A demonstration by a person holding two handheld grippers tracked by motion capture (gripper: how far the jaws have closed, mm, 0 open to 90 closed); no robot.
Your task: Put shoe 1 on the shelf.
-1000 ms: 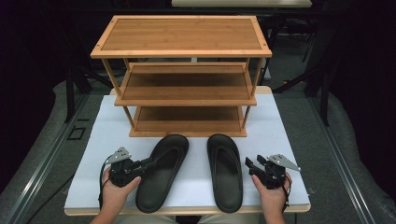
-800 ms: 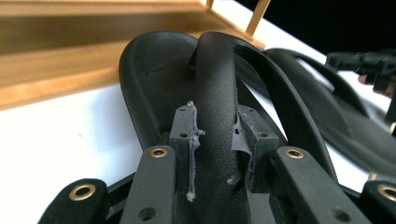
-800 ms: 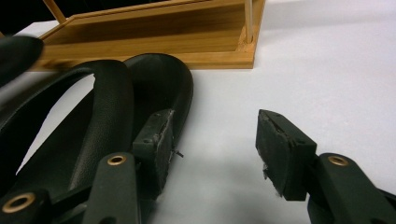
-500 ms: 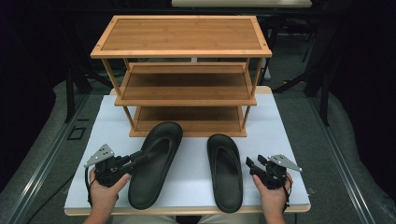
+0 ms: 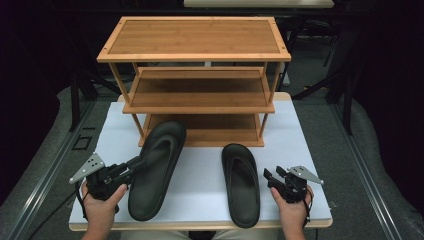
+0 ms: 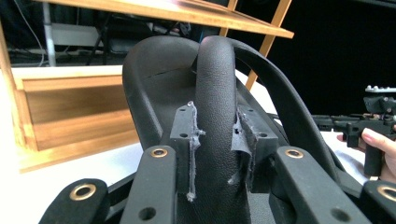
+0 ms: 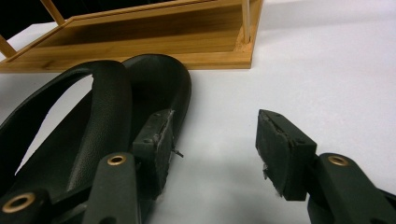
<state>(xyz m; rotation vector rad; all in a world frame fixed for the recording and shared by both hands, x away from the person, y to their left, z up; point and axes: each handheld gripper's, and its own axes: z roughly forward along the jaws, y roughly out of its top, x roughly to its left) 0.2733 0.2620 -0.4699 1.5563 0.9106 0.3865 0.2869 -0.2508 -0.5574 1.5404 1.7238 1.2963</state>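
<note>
While the left gripper [image 5: 134, 164] clamps the left flip-flop [image 5: 155, 167] by its strap [image 6: 215, 107], the soft rubber looks light, bendy; the right gripper [image 7: 210, 149] stands apart, empty.

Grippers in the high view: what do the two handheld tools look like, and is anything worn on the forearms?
Both the left tool and the right tool are black, with linkage jaws on brass-coloured rivets and worn grey pads. Each carries a grey three-cornered plate and trails a black cable. The forearms are bare, no sleeves visible.
</note>
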